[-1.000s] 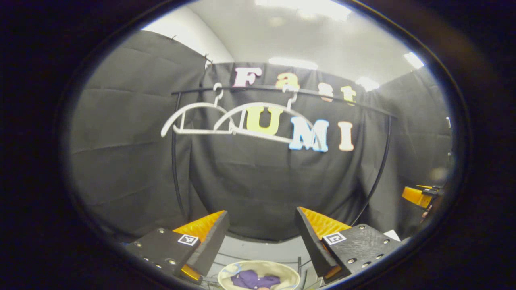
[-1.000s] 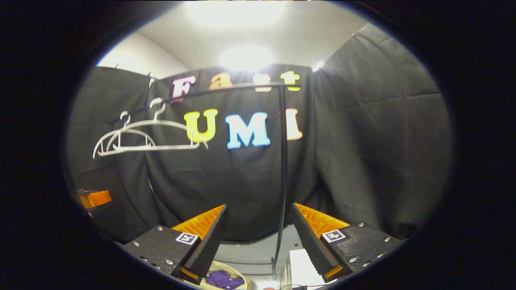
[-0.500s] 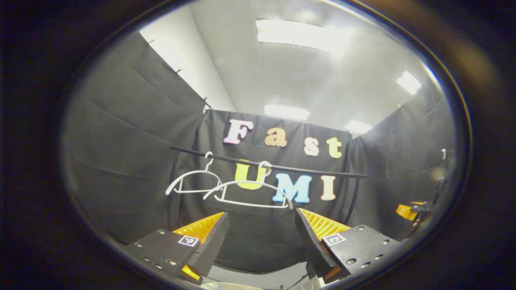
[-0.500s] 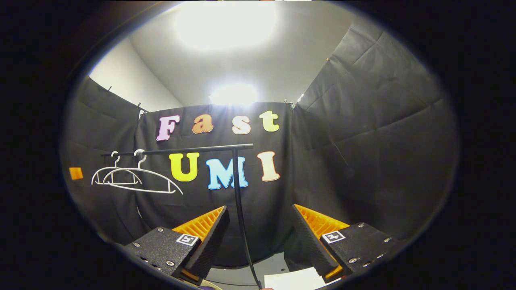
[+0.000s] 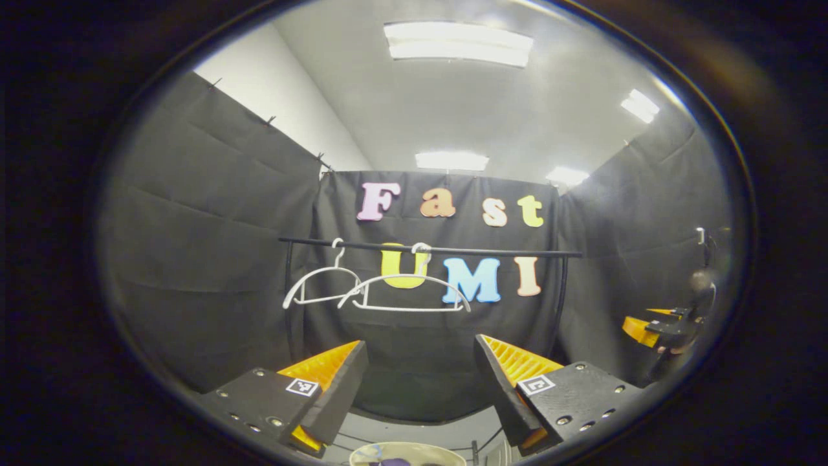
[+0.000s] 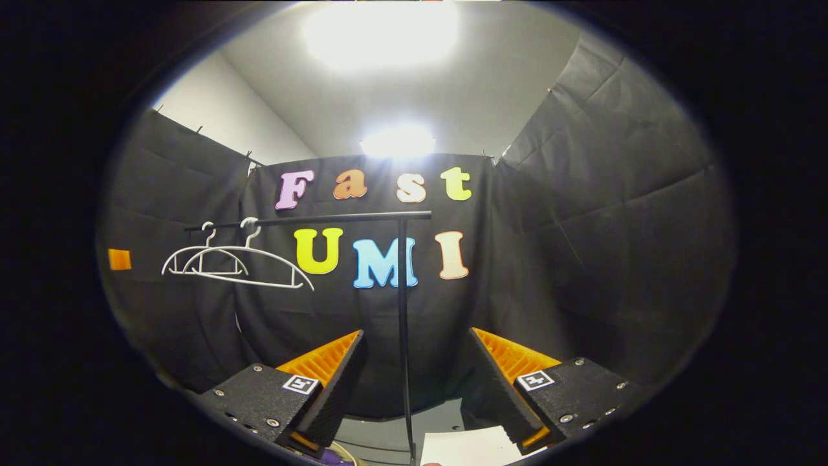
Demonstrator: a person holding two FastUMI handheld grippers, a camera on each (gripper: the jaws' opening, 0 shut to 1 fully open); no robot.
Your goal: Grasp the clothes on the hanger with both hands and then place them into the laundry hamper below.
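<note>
Along the back of the booth, seen in the left gripper view, a black clothes rail (image 5: 453, 250) runs across the black cloth wall (image 5: 207, 259), with 2 bare white hangers hooked on it side by side. Hanger 1, the left hanger (image 5: 320, 285), partly overlaps hanger 2, the right hanger (image 5: 414, 292), and both hang level. Below them the left gripper (image 5: 420, 382) stands with its 2 fingers spread wide, gripping nothing. At the bottom edge between those fingers sits the pale rim of the laundry hamper (image 5: 414, 448), with a scrap of purple clothes (image 5: 391, 462) visible inside it. Farther right, near the edge, the right gripper (image 5: 653, 327) appears small against the cloth, held by a hand that is too dim to make out. Ceiling light panels (image 5: 458, 43) glow overhead.

From the right gripper view, the same 2 hangers (image 6: 233, 268) hang at the left end of the rail (image 6: 310, 220), whose upright post (image 6: 402, 323) drops between the fingers of the right gripper (image 6: 417, 382). Its 2 fingers are also spread wide with nothing between them. A sliver of purple cloth (image 6: 330, 458) shows at the bottom edge beside the left finger, and a white sheet (image 6: 469, 446) lies at the bottom near the right finger.
</note>
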